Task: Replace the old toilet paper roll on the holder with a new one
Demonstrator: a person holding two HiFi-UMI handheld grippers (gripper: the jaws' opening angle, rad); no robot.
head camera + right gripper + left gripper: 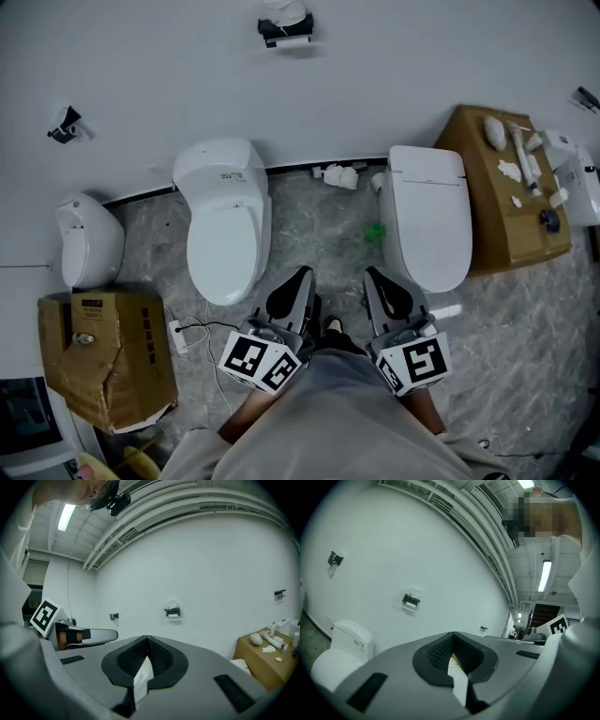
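The black toilet paper holder (286, 28) hangs high on the white wall with a white roll on it. It also shows small in the left gripper view (411, 600) and in the right gripper view (172, 612). My left gripper (298, 279) and right gripper (377, 279) are side by side in front of my body, far from the wall. Both point level toward it between the two toilets. Each has its jaws shut with nothing between them, as the left gripper (452, 637) and right gripper (146, 641) show in their own views.
A white toilet (223, 225) stands left of centre and another (428, 216) to the right. A brown cabinet (483, 220) at the right carries several white items. A torn cardboard box (103, 361) and a white fixture (86, 242) stand at the left. Paper scraps (337, 175) lie by the wall.
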